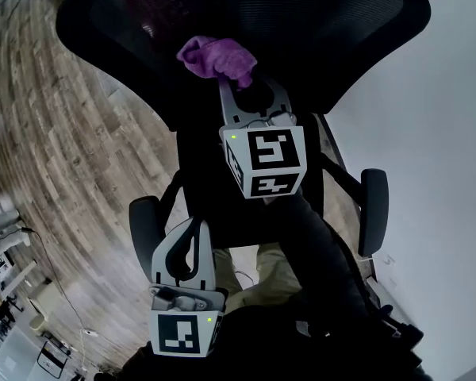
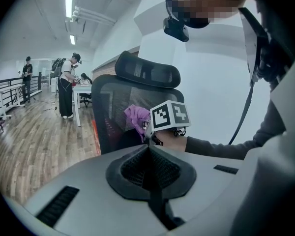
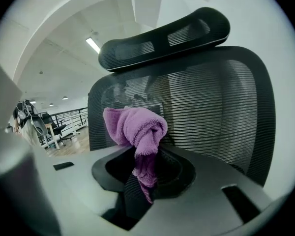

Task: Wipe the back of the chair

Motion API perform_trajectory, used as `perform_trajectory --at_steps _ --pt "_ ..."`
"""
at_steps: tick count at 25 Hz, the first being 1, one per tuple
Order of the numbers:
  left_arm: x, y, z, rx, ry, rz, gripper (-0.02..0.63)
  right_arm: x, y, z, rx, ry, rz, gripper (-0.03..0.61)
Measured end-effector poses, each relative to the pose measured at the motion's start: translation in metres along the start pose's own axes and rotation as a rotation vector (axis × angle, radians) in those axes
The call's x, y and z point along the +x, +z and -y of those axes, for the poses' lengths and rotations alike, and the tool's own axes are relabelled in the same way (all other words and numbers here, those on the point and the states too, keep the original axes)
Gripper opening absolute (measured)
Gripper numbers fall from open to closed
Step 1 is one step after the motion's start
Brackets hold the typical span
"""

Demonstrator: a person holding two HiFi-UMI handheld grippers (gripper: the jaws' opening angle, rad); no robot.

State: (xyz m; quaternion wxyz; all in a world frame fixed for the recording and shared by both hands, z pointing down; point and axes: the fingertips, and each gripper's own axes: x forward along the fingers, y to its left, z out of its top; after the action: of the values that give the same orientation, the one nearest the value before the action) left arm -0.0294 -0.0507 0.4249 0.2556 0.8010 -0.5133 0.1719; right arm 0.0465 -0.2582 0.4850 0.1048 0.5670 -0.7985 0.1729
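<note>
Purple cloth (image 3: 136,130) | clamped in right gripper (image 1: 246,87) | at chair back (image 3: 216,107)

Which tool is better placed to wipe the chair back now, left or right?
The right tool: it grips the purple cloth close to the mesh backrest. The left tool is shut, empty and farther away.

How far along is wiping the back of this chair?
Done: the purple cloth is picked up, with the right claw shut on it. In hand: the cloth is held up close to the mesh chair back, though contact can't be confirmed. Left: the wiping itself; the mesh shows no sign of how much has been covered. The left claw is shut, empty, held back from the chair.
</note>
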Motion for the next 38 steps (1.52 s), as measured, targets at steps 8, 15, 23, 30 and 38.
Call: perform_trajectory --at_steps 8,15,23,30,38 --pt "0.022 0.014 0.040 0.093 -0.073 0.044 0.004 -0.022 0.004 0.061 0.018 -0.059 0.010 0.100" --pt "0.039 0.016 0.078 0.132 -0.123 0.031 0.003 -0.049 0.006 0.120 0.036 -0.129 0.026 0.100" --pt "0.067 0.014 0.122 0.170 -0.182 0.001 0.004 -0.076 0.000 0.186 0.066 -0.204 0.026 0.100" --pt "0.081 0.003 0.175 0.148 -0.220 -0.062 0.004 -0.119 -0.031 0.267 0.084 -0.349 -0.032 0.100" --pt "0.090 -0.004 0.211 0.172 -0.266 -0.073 0.003 -0.159 -0.041 0.308 0.123 -0.458 -0.024 0.100"
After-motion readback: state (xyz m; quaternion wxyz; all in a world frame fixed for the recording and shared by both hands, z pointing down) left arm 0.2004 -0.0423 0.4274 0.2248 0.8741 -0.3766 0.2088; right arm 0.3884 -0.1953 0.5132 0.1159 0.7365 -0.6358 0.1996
